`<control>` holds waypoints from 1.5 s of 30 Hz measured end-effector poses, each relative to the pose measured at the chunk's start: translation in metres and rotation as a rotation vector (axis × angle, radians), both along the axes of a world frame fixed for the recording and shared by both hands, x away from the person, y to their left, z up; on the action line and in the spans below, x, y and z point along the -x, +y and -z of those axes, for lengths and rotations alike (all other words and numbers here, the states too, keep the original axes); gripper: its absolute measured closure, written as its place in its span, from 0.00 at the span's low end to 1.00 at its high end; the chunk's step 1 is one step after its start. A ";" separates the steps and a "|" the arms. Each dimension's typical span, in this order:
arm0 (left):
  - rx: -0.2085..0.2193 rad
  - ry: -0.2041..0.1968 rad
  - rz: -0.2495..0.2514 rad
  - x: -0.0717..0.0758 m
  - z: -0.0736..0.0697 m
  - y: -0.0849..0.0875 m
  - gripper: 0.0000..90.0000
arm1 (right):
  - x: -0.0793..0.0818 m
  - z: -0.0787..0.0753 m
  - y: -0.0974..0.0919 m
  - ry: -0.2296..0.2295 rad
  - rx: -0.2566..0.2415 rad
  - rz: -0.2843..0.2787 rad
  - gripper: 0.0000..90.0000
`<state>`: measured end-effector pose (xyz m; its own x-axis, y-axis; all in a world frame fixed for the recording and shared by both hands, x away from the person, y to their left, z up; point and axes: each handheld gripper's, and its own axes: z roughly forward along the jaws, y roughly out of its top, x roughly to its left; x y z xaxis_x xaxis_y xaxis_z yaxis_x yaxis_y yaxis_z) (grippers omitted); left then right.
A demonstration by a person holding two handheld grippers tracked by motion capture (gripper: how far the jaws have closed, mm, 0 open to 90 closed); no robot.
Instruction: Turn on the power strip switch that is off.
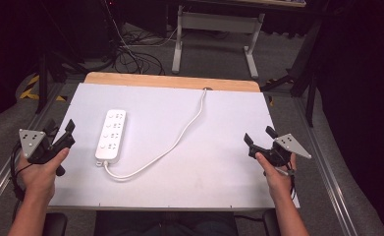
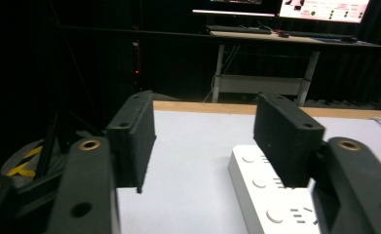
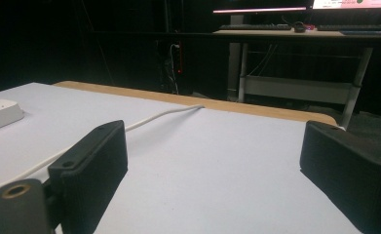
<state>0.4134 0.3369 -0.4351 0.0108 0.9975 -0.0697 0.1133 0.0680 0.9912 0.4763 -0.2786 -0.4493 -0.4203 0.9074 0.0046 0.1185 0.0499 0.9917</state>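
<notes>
On table: power strip (image 1: 111, 135), near end cut off behind spread left claw (image 2: 202, 146); right claw (image 3: 217, 180) spread.

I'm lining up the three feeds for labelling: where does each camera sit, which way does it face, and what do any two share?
High view: above the person's side, looking forward and down on the table; both forearms, left gripper and right gripper enter from below.
Left gripper view: rides the left gripper, facing the far edge; jaws apart, nothing between.
Right gripper view: rides the right gripper, low over the table; jaws wide apart, empty.
Shared: all show the power strip and its cable.
</notes>
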 end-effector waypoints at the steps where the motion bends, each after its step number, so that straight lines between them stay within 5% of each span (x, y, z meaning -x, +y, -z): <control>1: 0.000 0.000 -0.006 0.000 0.000 0.000 0.47 | 0.000 0.000 0.000 0.000 0.000 0.000 0.12; 9: 0.017 0.011 0.005 0.002 -0.001 0.006 0.75 | 0.001 0.000 -0.001 0.007 -0.005 0.009 0.12; 15: 0.057 0.053 0.048 0.002 -0.003 0.008 0.86 | 0.001 0.000 -0.001 0.010 -0.005 0.008 0.12; 23: 0.030 0.089 0.085 0.001 -0.007 0.009 0.99 | 0.001 0.001 -0.001 0.011 -0.011 0.010 0.12; 33: 0.006 0.108 0.127 -0.003 -0.011 0.008 1.00 | 0.002 0.001 -0.002 0.012 -0.013 0.012 0.12; 38: 0.040 0.175 0.166 -0.014 -0.011 0.009 1.00 | 0.002 0.001 -0.002 0.014 -0.012 0.015 0.12; 45: -0.059 0.198 0.208 -0.023 -0.016 -0.010 1.00 | 0.004 0.001 -0.003 0.021 -0.022 0.018 0.12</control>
